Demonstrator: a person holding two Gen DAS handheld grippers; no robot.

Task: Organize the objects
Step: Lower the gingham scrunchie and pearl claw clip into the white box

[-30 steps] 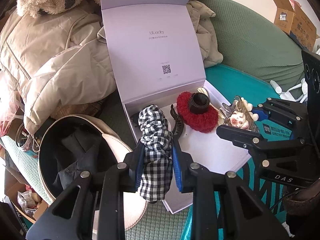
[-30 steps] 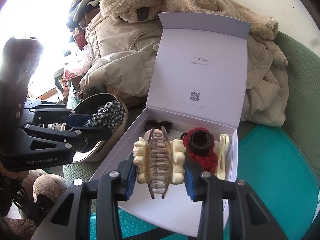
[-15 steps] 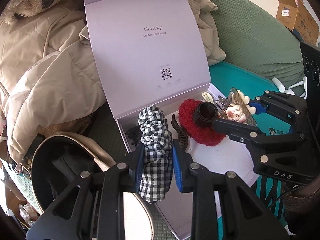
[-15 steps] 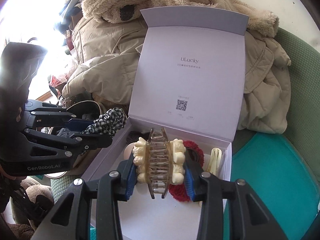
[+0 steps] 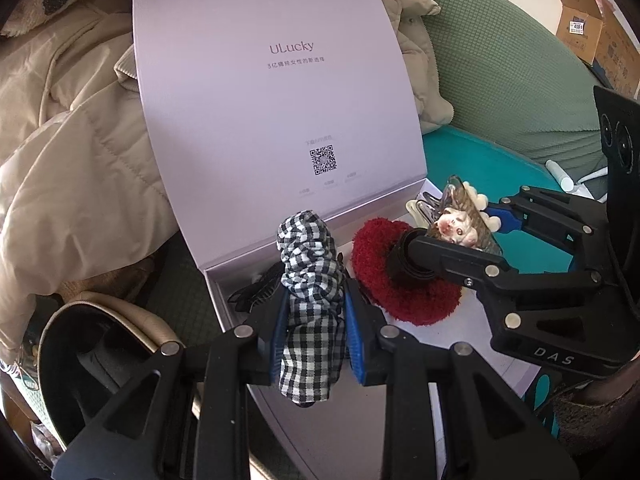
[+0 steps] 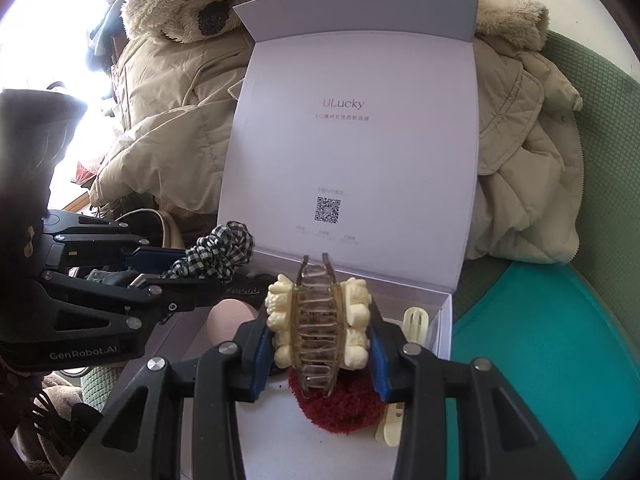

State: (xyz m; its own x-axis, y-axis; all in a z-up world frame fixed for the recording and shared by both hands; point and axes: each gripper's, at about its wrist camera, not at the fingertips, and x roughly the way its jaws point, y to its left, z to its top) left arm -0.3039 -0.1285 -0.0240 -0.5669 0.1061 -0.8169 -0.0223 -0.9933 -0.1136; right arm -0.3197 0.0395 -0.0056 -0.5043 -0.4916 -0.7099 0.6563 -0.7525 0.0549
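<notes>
My left gripper [image 5: 312, 320] is shut on a black-and-white checked scrunchie [image 5: 310, 280] and holds it over the near left corner of an open lilac box [image 5: 272, 92]. My right gripper [image 6: 318, 344] is shut on a clear hair claw clip with cream decorations [image 6: 318, 320], above a red fluffy scrunchie [image 6: 336, 408] in the box [image 6: 360, 132]. The red scrunchie [image 5: 380, 280] carries a black hair tie. A cream clip [image 6: 416, 322] and a black clip [image 5: 256, 292] lie in the box. The left gripper with its scrunchie [image 6: 216, 252] shows in the right wrist view.
Beige padded coats [image 5: 72, 152] are piled behind the box on a green sofa [image 5: 512, 68]. A tan cap [image 5: 100, 344] lies left of the box. A teal mat [image 6: 540, 340] lies to the right. A cardboard box [image 5: 592, 36] stands at the far right.
Both grippers have moved forward over the box with their objects still held. The clip now hangs over the red scrunchie, and the checked scrunchie is over the box's left corner.
</notes>
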